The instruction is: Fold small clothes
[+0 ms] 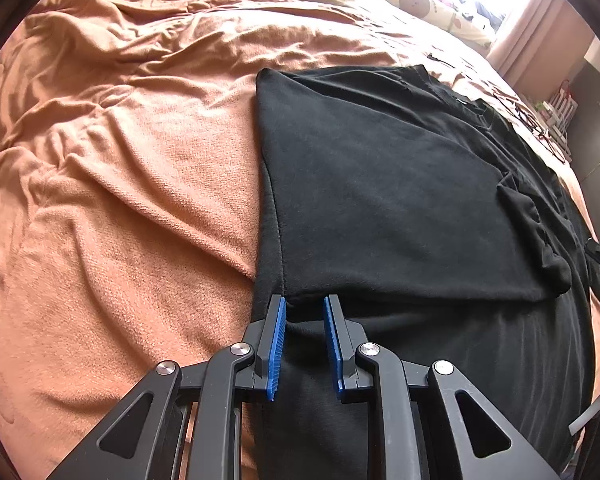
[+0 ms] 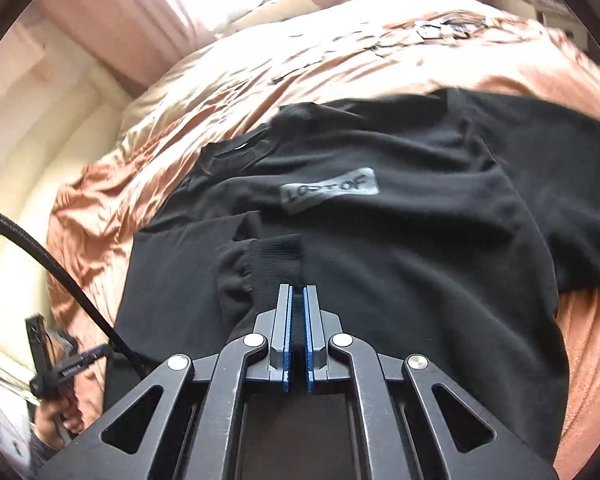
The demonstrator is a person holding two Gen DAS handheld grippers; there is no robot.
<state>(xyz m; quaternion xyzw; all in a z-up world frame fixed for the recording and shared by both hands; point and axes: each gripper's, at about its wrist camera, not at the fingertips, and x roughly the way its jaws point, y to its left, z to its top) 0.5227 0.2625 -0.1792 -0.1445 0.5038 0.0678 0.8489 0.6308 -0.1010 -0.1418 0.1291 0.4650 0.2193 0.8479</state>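
Observation:
A black sweatshirt (image 1: 380, 184) lies on the bed with its left side folded over the body. My left gripper (image 1: 305, 300) stands open just above the lower corner of that folded panel, and nothing is pinched between its blue pads. In the right wrist view the same sweatshirt (image 2: 420, 260) shows a grey printed patch (image 2: 330, 192) and its collar (image 2: 228, 152). My right gripper (image 2: 297, 288) is shut on the ribbed sleeve cuff (image 2: 274, 268), holding it over the chest. A bunched sleeve (image 1: 540, 232) shows at the right in the left wrist view.
An orange blanket (image 1: 120, 200) covers the bed in loose wrinkles. A bear-print pillow (image 1: 428, 0) and pink curtain (image 1: 540, 32) lie beyond. Small dark items (image 1: 532, 116) sit at the bed's far edge. A black cable (image 2: 60, 272) and a hand (image 2: 56, 416) appear at lower left.

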